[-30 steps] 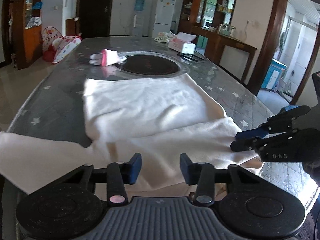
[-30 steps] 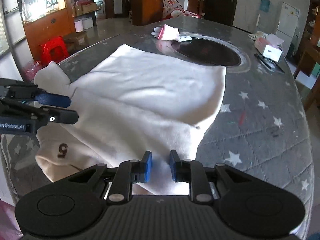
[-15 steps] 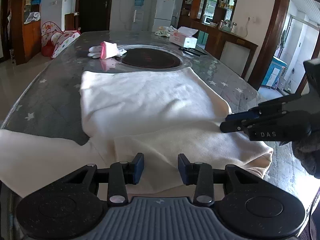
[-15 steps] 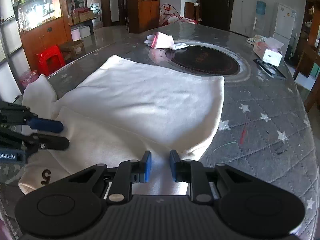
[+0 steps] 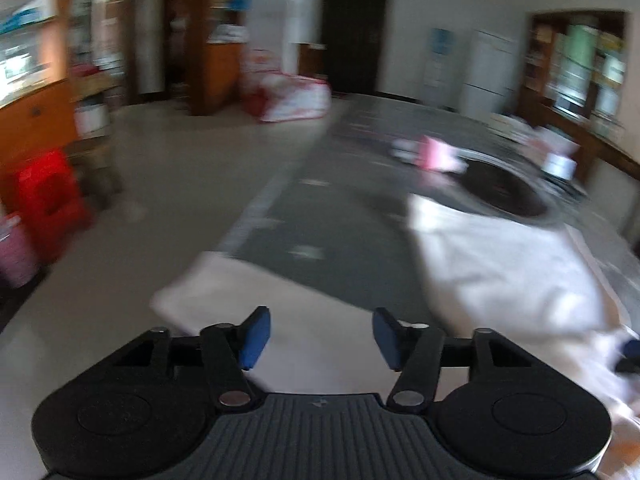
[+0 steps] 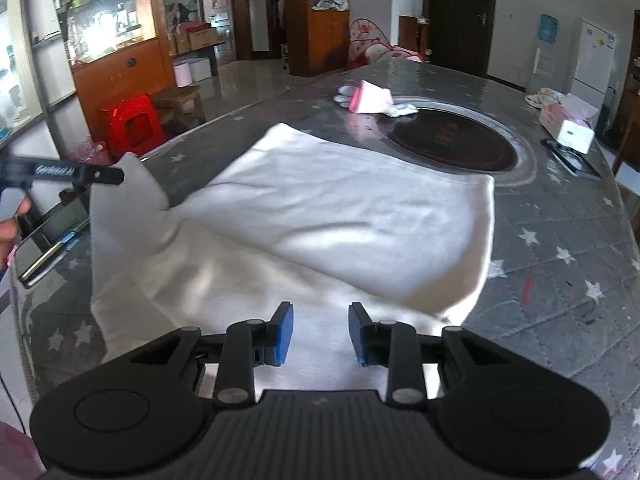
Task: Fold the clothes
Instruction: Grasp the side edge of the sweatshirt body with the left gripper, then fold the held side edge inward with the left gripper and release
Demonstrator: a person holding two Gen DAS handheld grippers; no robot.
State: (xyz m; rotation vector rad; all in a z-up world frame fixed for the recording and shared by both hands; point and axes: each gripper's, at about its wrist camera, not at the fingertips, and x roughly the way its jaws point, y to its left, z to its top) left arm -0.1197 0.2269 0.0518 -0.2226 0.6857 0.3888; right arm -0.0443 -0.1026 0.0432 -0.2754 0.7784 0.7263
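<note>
A white garment (image 6: 340, 208) lies spread on the grey star-patterned table (image 6: 560, 280), with one sleeve (image 6: 124, 200) reaching the left edge. In the blurred left wrist view that sleeve (image 5: 224, 280) runs under my left gripper (image 5: 320, 336). Its jaws stand wide and are still opening, with nothing pinched. One of its fingers (image 6: 80, 172) shows beside the sleeve end in the right wrist view. My right gripper (image 6: 320, 334) hovers over the near hem. Its jaws are opening, and flat cloth lies below the gap, untouched by the pads.
A phone (image 6: 44, 240) lies at the table's left edge beside a person's hand (image 6: 8, 224). Pink and white gloves (image 6: 368, 98) and a tissue box (image 6: 568, 128) flank the dark round inset (image 6: 448, 140). A red stool (image 6: 136, 124) stands on the floor.
The left gripper swung left from the garment's near edge out to the sleeve, and its jaws spread wider. The right gripper's jaws widened a little and it edged forward.
</note>
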